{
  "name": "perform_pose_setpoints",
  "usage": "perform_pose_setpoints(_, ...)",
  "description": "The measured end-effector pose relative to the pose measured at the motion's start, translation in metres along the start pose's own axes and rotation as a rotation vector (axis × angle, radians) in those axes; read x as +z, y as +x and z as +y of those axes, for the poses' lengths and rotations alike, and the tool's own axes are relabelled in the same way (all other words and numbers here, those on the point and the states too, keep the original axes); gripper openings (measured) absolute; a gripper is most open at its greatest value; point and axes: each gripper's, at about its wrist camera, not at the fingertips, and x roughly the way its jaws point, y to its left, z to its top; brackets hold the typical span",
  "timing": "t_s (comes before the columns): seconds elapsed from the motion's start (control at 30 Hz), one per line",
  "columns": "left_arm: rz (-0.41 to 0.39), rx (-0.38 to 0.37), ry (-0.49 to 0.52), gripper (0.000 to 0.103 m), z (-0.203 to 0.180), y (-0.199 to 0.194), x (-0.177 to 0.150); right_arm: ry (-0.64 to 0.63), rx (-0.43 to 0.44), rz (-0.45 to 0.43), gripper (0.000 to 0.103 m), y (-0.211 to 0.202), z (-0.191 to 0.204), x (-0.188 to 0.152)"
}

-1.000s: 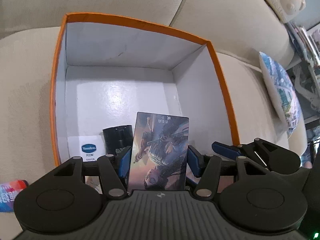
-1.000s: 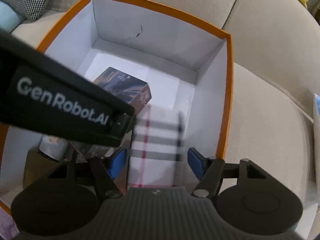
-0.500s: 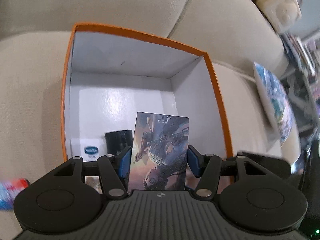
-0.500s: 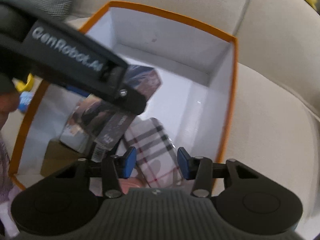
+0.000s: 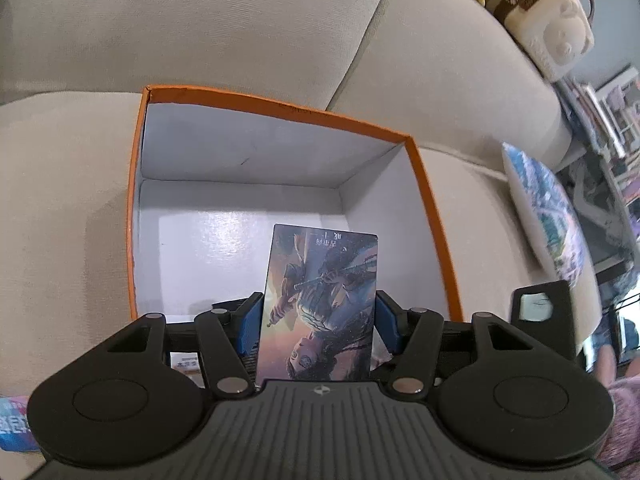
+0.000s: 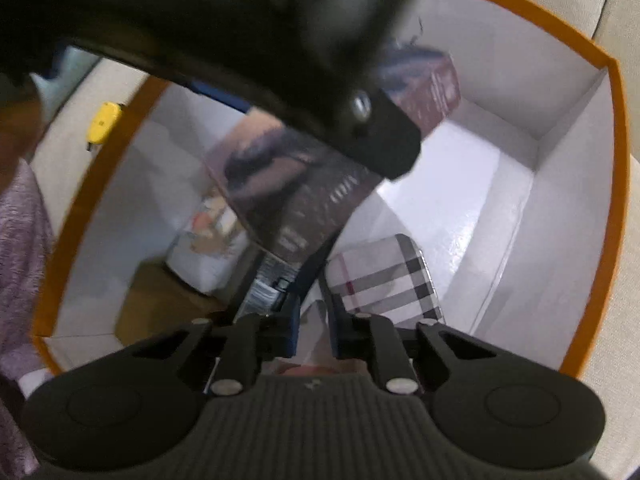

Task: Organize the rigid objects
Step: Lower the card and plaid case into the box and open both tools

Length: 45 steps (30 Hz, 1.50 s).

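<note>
- Since a second ago, our right gripper [image 6: 314,332] has tipped down into the orange box [image 6: 618,128], and its jaws, then spread wide around the plaid case [image 6: 386,280], are closing with nothing gripped between them; the case now lies just beyond the right-hand finger [image 6: 344,334].
- We see the beige sofa [image 5: 224,28] carrying the box [image 5: 434,216], whose white floor and walls are bare at the far end.
- Our left gripper [image 5: 318,326] clamps an illustrated box [image 5: 320,308] between its blue pads [image 5: 250,326], upright over the near part of the orange box, the artwork upside down to the camera.
- From the right wrist view, the left gripper [image 6: 240,32] fills the top as a blurred black mass, the illustrated box [image 6: 296,196] hanging below it inside the orange box.
- Near the left wall of the orange box we see a white carton [image 6: 210,240] with a brown item [image 6: 160,312] in front of it; a dark printed box [image 6: 424,88] lies farther back.
- A patterned cushion [image 5: 548,232] leans on the sofa to the right, and a cream plush bag [image 5: 544,20] sits on the backrest.
- A yellow object [image 6: 105,120] lies on the sofa outside the left wall.
- A purple sleeve [image 6: 20,260] shows at the left edge.
</note>
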Motion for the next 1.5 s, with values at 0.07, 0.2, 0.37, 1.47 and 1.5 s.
perform_pose_setpoints(0.07, -0.005, -0.006, -0.012, 0.066, 0.001, 0.0, 0.001, 0.045, -0.003, -0.005, 0.002, 0.005, -0.007, 0.0)
perform_pose_setpoints(0.2, -0.007, -0.011, -0.026, 0.066, 0.001, 0.003, 0.003, 0.111, -0.057, -0.035, 0.0, 0.002, -0.02, 0.0)
perform_pose_setpoints(0.37, 0.023, -0.024, -0.044, 0.066, 0.003, 0.007, 0.002, 0.095, -0.177, -0.041, 0.0, 0.004, -0.023, -0.003)
perform_pose_setpoints(1.47, 0.16, -0.022, -0.156, 0.069, 0.009, 0.058, -0.022, 0.045, -0.3, -0.181, 0.022, -0.041, 0.01, -0.032)
perform_pose_setpoints(1.5, 0.158, -0.018, -0.136, 0.063, 0.007, 0.054, -0.021, 0.048, -0.301, -0.182, 0.022, -0.042, 0.011, -0.032)
